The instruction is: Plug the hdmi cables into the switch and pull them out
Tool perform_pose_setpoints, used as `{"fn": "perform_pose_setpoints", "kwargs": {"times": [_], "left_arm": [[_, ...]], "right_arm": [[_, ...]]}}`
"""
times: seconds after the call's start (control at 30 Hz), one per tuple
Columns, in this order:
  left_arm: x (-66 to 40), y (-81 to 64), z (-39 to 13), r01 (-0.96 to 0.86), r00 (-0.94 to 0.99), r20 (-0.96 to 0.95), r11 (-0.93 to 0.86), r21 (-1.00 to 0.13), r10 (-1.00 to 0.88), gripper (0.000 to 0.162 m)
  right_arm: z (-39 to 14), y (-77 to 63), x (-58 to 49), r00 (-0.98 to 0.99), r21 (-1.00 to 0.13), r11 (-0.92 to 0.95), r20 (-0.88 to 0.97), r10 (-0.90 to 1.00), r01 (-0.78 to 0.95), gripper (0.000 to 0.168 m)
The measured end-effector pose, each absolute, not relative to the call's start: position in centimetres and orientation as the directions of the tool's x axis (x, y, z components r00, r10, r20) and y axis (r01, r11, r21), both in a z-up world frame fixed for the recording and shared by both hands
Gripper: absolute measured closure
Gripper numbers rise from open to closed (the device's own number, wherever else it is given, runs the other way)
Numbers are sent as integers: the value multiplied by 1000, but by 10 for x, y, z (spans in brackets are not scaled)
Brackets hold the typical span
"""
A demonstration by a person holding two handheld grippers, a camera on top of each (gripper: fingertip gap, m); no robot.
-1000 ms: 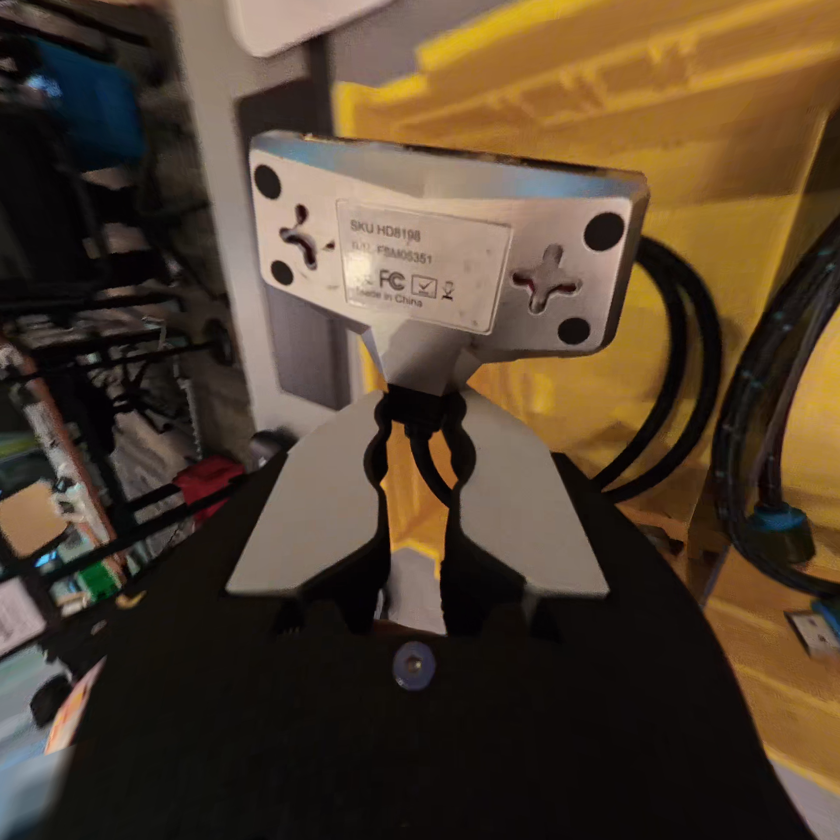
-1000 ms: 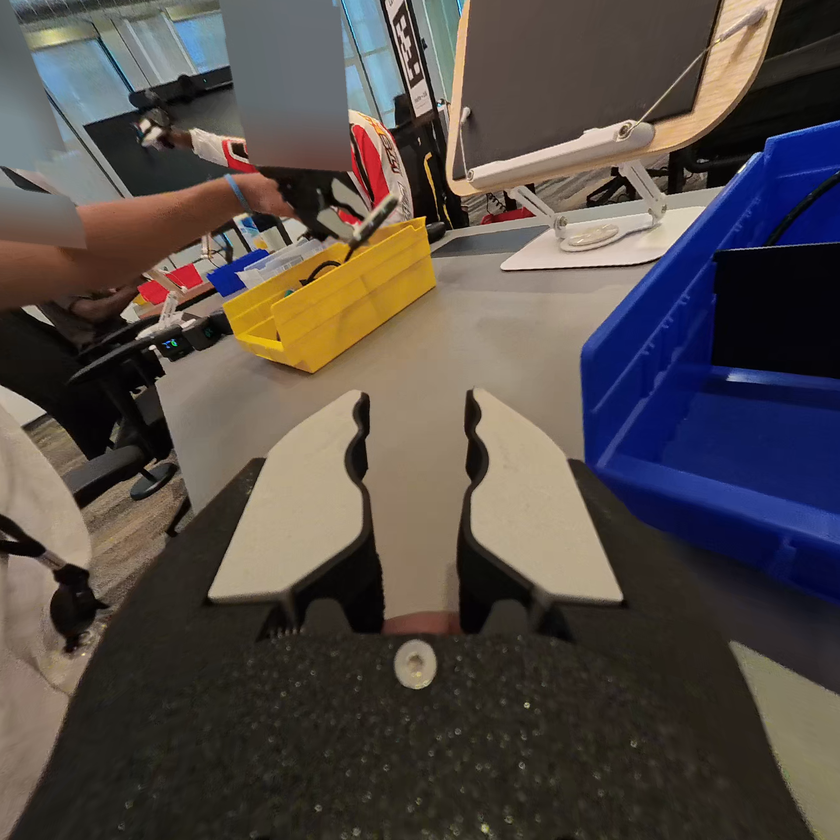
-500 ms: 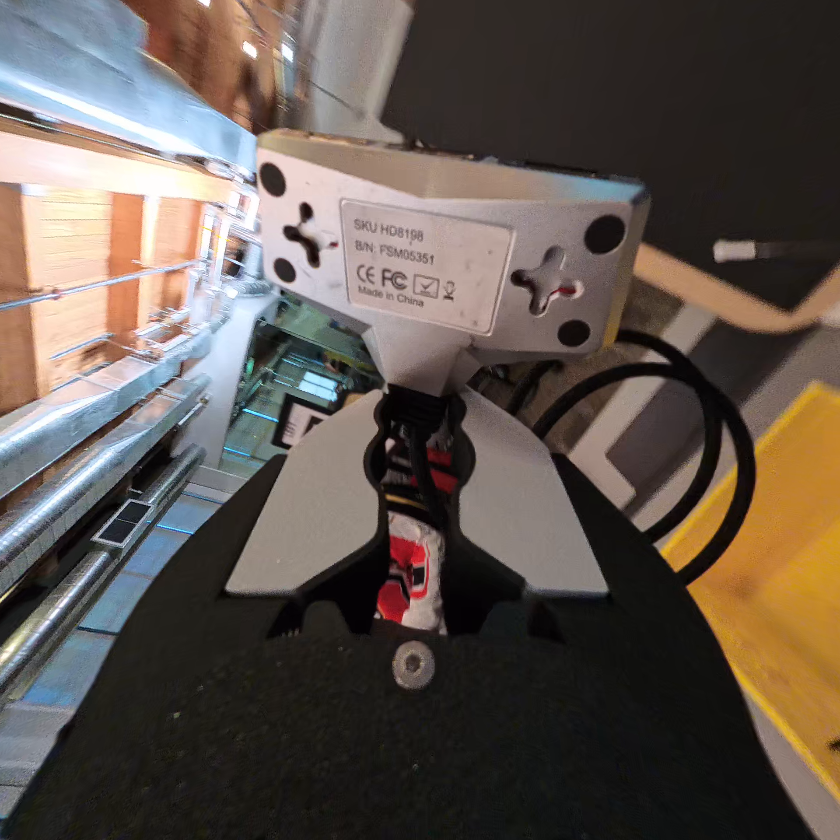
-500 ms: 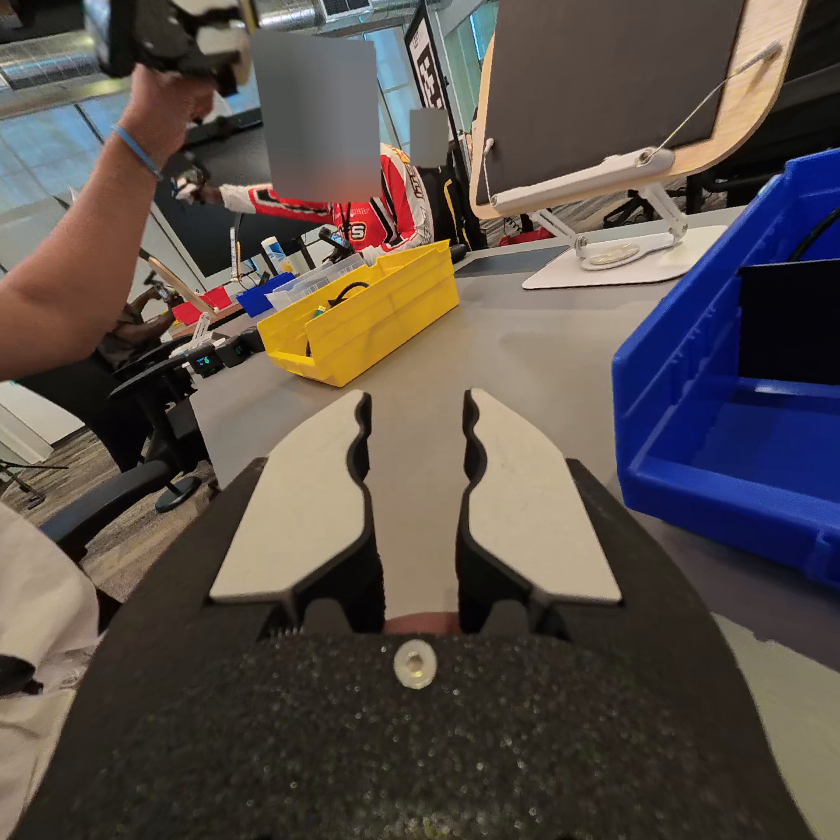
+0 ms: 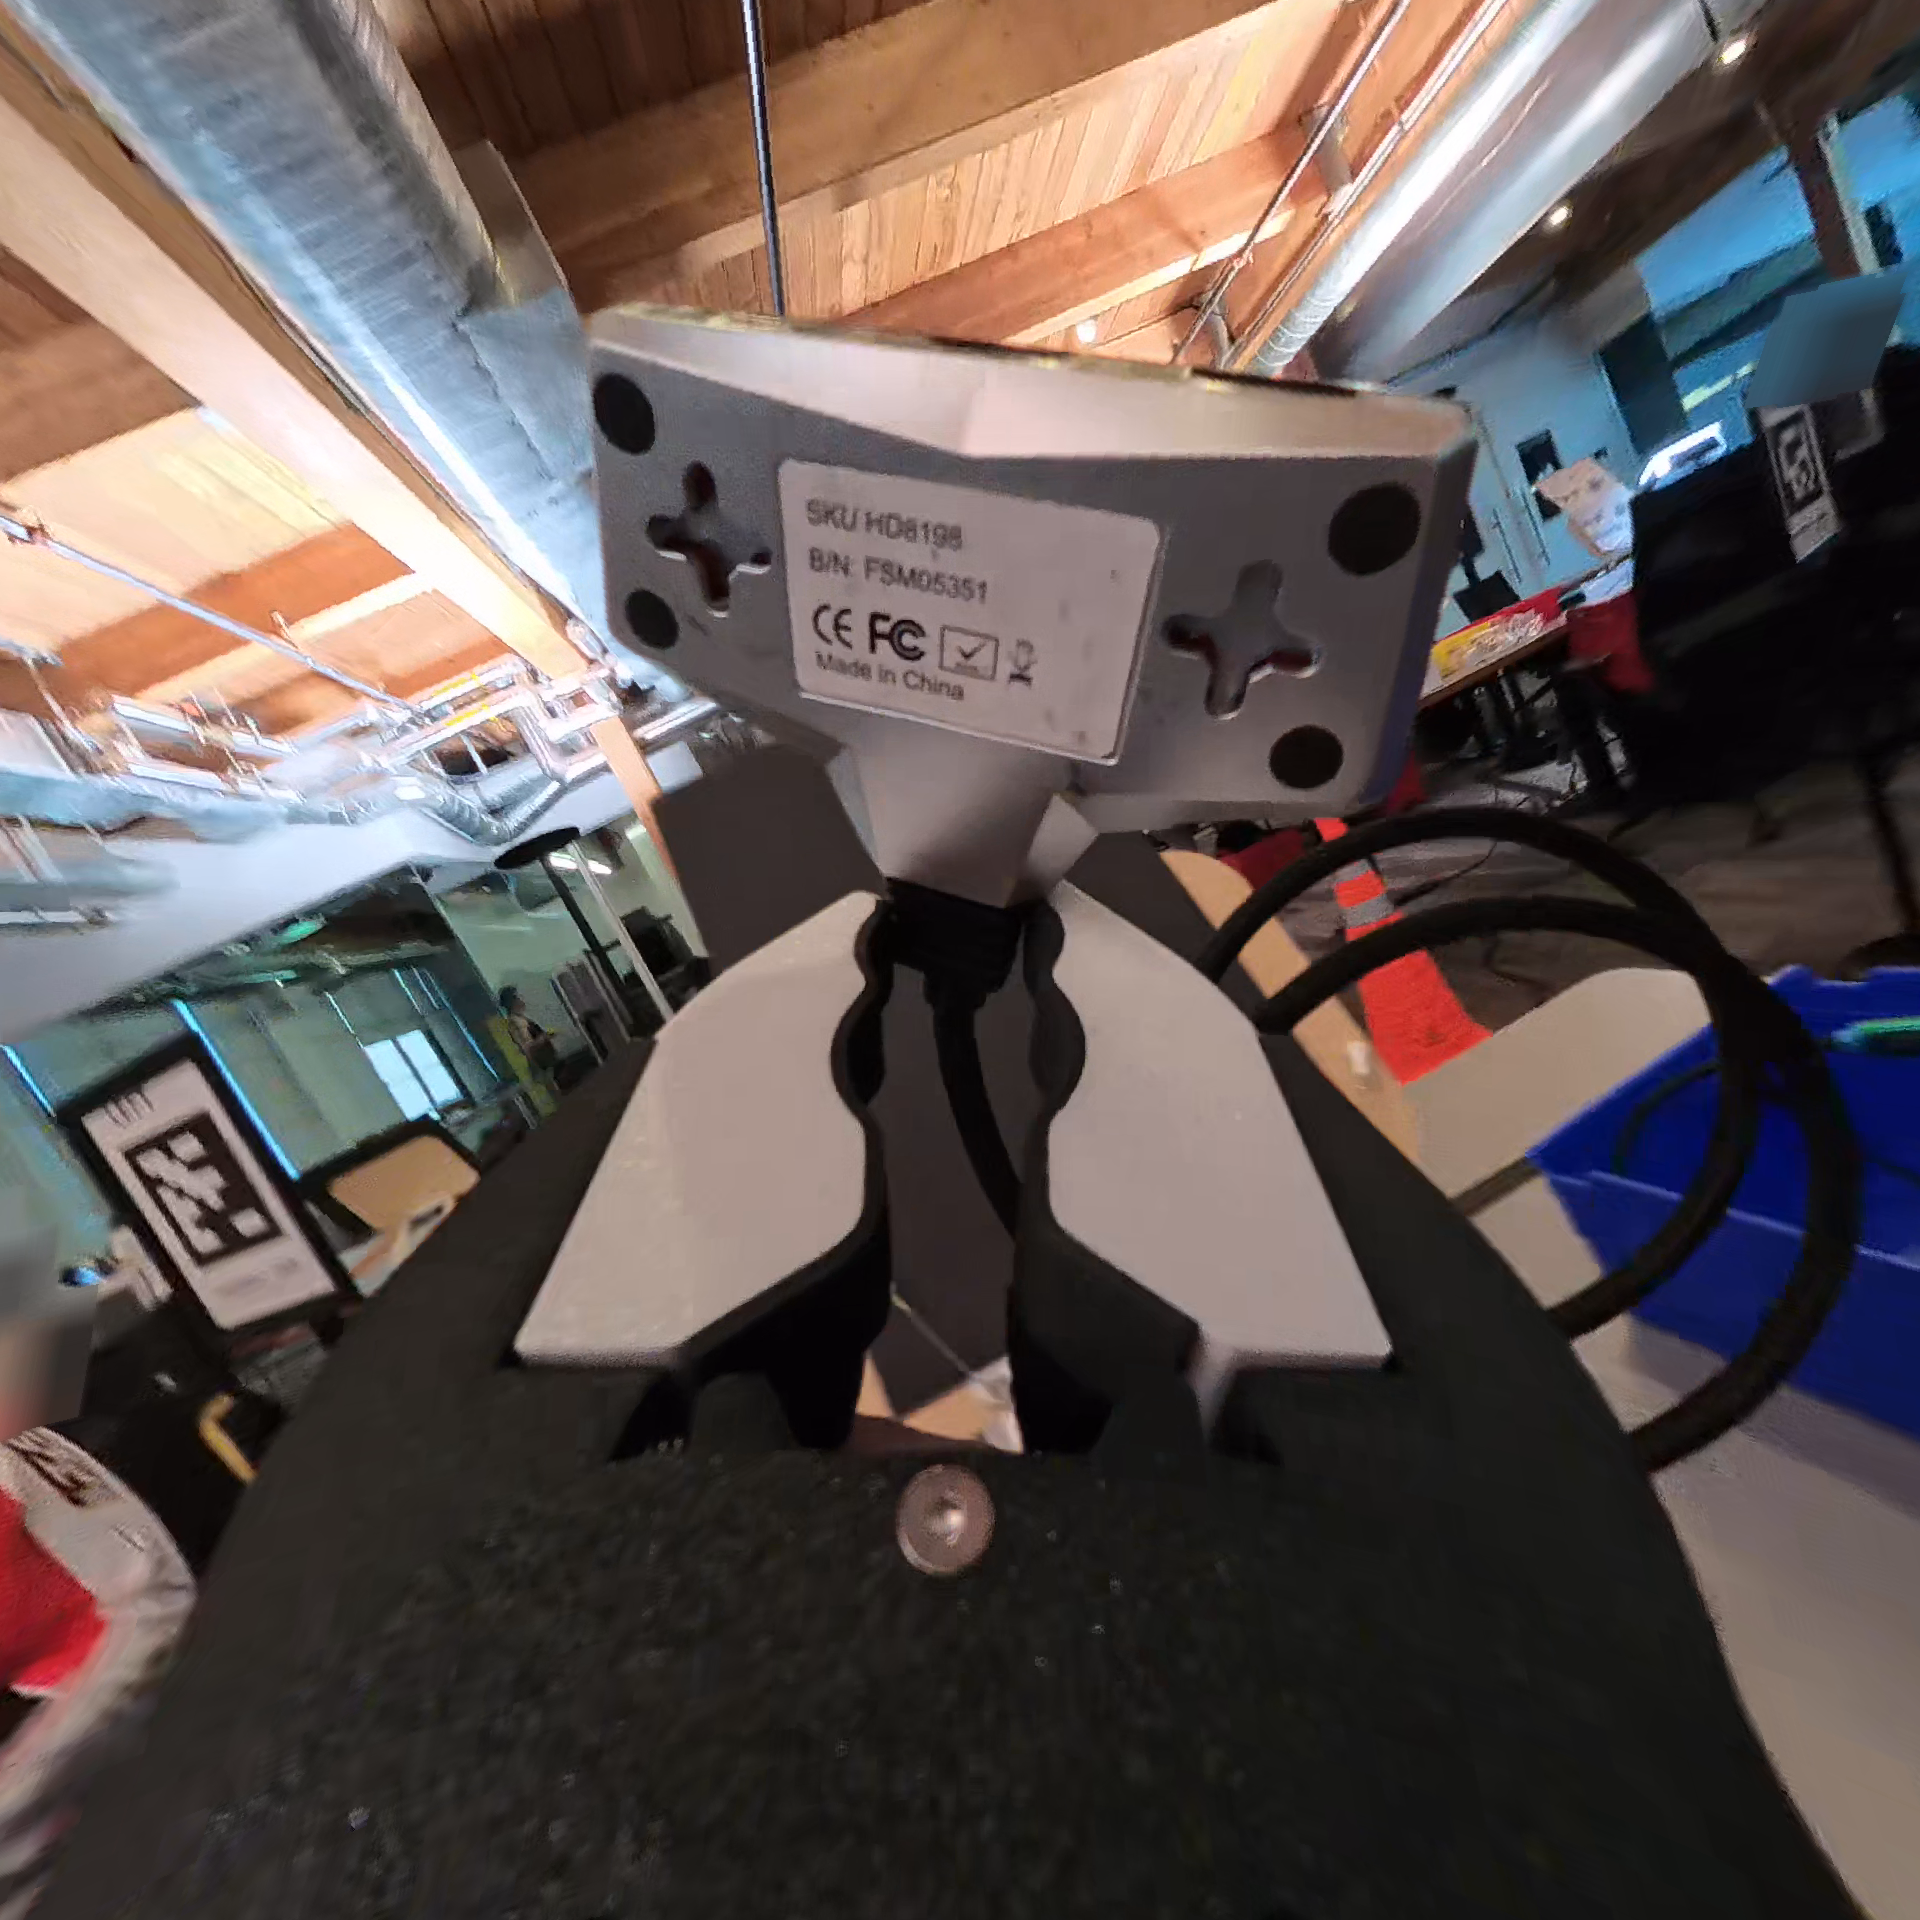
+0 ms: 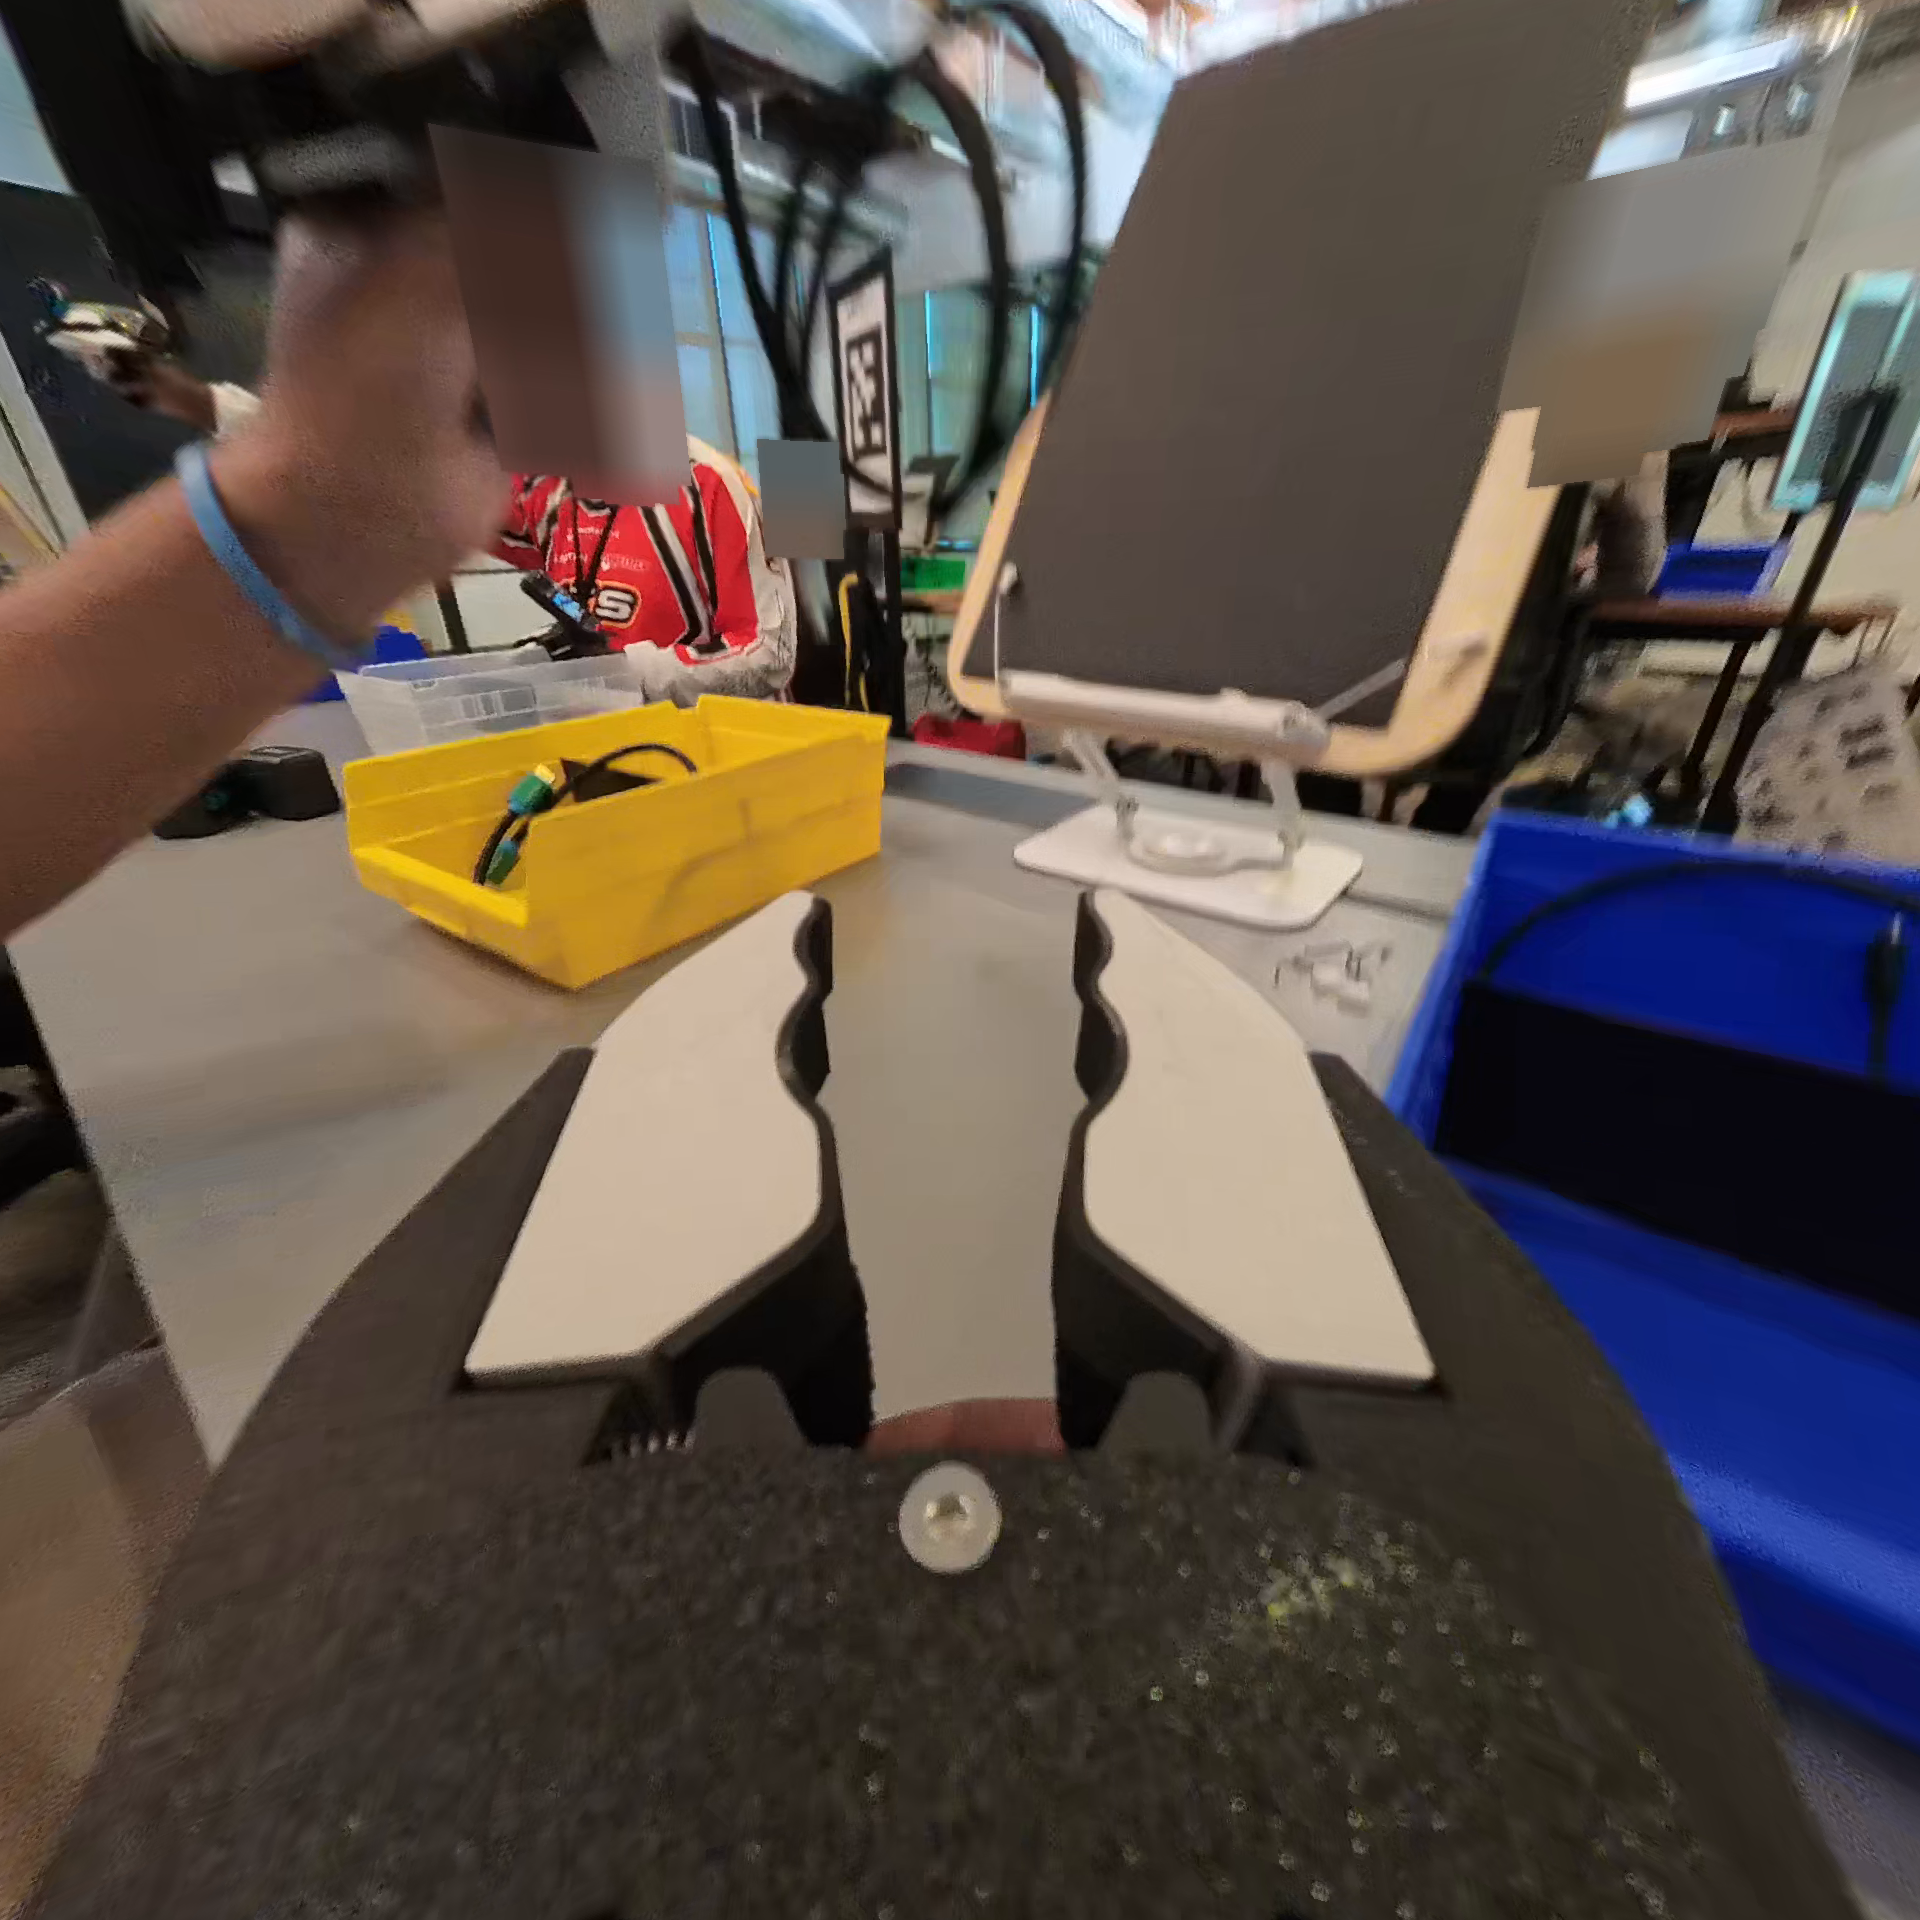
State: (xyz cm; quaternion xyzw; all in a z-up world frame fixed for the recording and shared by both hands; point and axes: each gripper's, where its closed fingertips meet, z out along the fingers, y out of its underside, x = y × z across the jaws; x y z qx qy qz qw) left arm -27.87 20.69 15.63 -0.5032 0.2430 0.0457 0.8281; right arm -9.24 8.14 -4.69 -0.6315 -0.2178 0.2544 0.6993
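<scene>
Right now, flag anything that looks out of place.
The silver switch is up in the air, underside toward the camera, held only by its black cable collar in the left gripper. The right gripper is open, empty.

The switch (image 5: 997, 582) shows only its underside, ports hidden; the blue bin (image 6: 1704, 1195) is cut off at the right edge.

Switch (image 5: 997, 582): brushed silver metal, matt, white paper-like sticker (image 5: 966, 608) on its underside. Its cable (image 5: 1621, 1091): black, smooth rubbery jacket. Left gripper (image 5: 954, 940) and right gripper (image 6: 951, 977): pale matt finger plates, black grainy rough body, shiny metal screw. Yellow bin (image 6: 623, 842) and blue bin (image 6: 1704, 1247): glossy moulded plastic. Bench (image 6: 312, 1039): smooth matt grey. Board (image 6: 1278, 416) at the bench's far edge: dark matt face, pale wood rim.
</scene>
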Motion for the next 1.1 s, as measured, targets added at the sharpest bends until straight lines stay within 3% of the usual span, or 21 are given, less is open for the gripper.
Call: {"fn": "perform_pose_setpoints", "kwargs": {"times": [0.13, 0.27, 0.43, 0.5, 0.8, 0.97, 1.1], "left_arm": [[-242, 194, 94, -308, 891, -421, 453, -836, -170, 138], [-225, 185, 54, -328, 875, -439, 418, -847, -203, 138], [-222, 182, 27, -337, 865, -445, 388, -858, -233, 138], [-221, 181, 19, -321, 867, -429, 376, -869, -253, 138], [-218, 183, -7, -252, 893, -332, 275, -928, -305, 138], [-248, 179, -32, -247, 902, -269, 109, -963, -338, 145], [-270, 127, -79, -202, 855, -96, -156, -967, -510, 142]], "right_arm": [[16, 95, -134, 798, -951, 308, 175, 577, -14, 126], [55, 112, -170, 813, -906, 421, 205, 544, -53, 136], [54, 124, -195, 716, -934, 305, 84, 693, -186, 131], [58, 124, -198, 714, -917, 369, 159, 681, -148, 140], [51, 145, -220, 676, -897, 439, 289, 678, -57, 147], [41, 162, -239, 618, -825, 552, 497, 609, 120, 147], [24, 191, -255, 474, -705, 633, 698, 537, 319, 147]]}}
